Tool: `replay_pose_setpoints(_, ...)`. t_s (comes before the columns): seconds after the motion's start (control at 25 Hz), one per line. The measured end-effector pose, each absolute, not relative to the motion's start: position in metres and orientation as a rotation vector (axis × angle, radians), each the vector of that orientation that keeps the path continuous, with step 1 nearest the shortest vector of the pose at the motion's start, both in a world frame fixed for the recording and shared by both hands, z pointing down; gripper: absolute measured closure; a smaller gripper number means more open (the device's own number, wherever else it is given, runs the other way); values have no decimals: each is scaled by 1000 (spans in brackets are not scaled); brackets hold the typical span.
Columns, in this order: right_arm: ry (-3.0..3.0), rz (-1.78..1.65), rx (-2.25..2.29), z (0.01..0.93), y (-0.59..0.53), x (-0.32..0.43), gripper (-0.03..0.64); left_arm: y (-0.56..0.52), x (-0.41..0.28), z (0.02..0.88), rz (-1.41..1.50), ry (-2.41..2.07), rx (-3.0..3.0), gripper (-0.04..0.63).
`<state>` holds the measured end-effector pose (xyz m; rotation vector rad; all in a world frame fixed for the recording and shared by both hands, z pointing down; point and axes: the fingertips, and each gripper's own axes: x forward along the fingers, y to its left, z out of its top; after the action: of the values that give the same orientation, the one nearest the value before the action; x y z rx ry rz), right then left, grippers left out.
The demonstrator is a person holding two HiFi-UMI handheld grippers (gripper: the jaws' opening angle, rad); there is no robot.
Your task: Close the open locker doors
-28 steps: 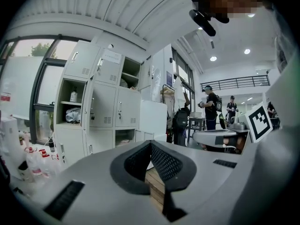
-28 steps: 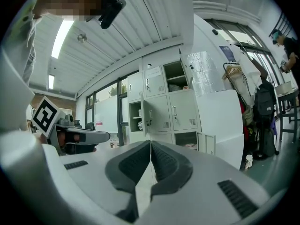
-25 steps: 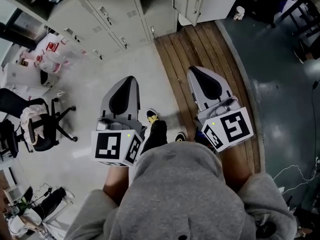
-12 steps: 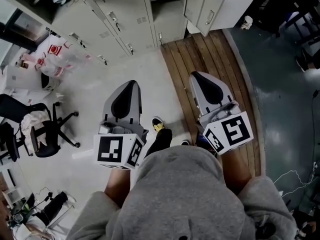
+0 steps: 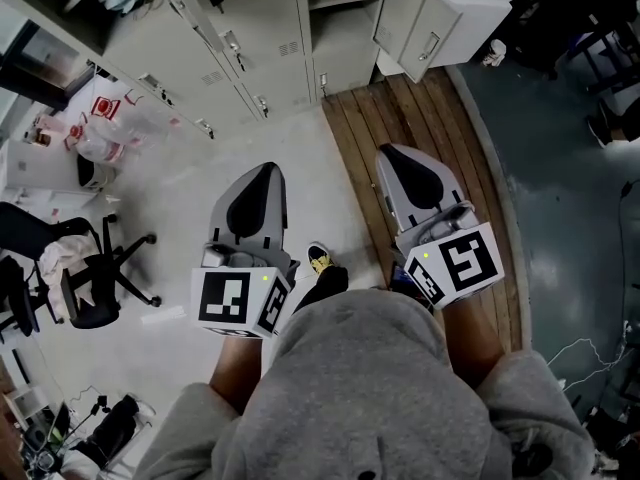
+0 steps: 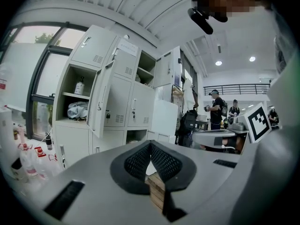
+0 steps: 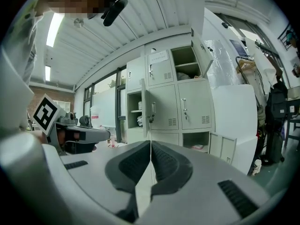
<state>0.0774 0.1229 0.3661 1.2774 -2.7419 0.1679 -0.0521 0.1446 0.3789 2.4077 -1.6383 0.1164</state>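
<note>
A bank of grey lockers (image 5: 270,38) stands ahead of me. In the right gripper view several doors hang open: a top door (image 7: 199,50), a middle door (image 7: 147,109) and a bottom door (image 7: 222,153) beside its open compartment (image 7: 197,144). The left gripper view shows the middle open door (image 6: 101,97) edge-on, with a bottle and a bag on the shelf (image 6: 77,97) behind it. My left gripper (image 5: 250,203) (image 6: 150,143) and right gripper (image 5: 412,176) (image 7: 150,142) are held level at waist height, short of the lockers. Both are shut with nothing between the pads.
A black office chair (image 5: 90,278) and plastic bags (image 5: 110,118) are at the left. A strip of wooden floor (image 5: 400,128) runs under my right gripper toward the lockers. A small white object (image 5: 492,50) sits on the floor by the bottom door. People (image 6: 216,109) stand in the background.
The lockers have slid down and grown in the head view as I walk toward them. Both grippers travel along with me, still shut and held side by side.
</note>
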Motion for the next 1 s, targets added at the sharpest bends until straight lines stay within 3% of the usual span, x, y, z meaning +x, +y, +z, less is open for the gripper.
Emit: replay_pose_setpoints(1.0,-2707,93,1322,366,92,26,588,106,-102,374,82,-1630,2455,586)
